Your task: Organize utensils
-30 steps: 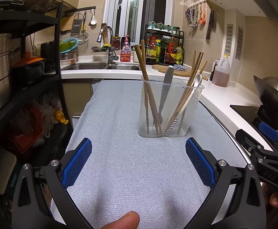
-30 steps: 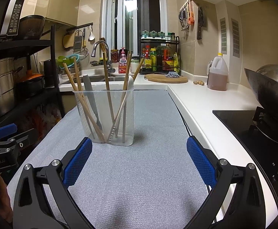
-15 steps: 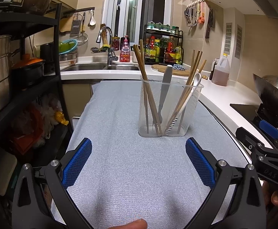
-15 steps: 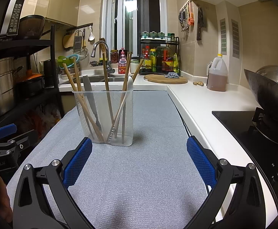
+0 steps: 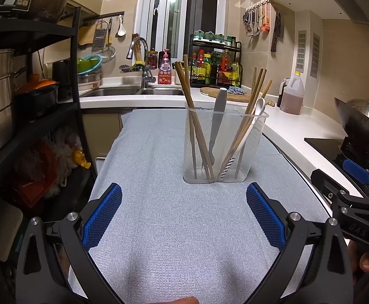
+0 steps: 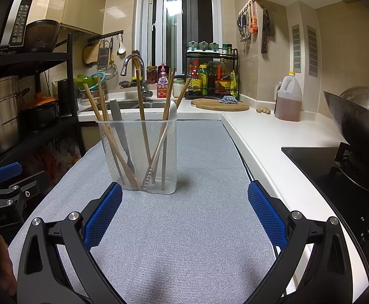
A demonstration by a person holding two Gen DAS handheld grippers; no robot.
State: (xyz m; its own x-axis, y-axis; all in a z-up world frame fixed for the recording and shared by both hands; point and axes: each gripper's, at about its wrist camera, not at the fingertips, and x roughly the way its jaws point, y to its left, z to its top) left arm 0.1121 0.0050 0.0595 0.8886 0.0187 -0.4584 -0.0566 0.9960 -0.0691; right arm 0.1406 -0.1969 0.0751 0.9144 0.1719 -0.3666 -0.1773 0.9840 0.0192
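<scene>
Both grippers hovering w/ jaws spread wide, gripping nothing: left gripper point(image 5: 184, 214), right gripper point(image 6: 184, 212). Standing upright on grey mat point(image 5: 159, 228), clear holder point(image 5: 223, 149) w/ utensils already inside: chopsticks point(image 5: 197, 126) leaning L and R, grey-handled knife point(image 5: 216, 119), white spoon point(image 5: 250, 124). Lying ahead of both jaw gaps, slightly R of centre for left unit, L of centre for right unit. Sitting apart from all pads, approx. equally near either hand. Long axes pointing up and splaying outward, so calling for top-down approach, prob. Appearing near done; no loose utensils showing on mat.
</scene>
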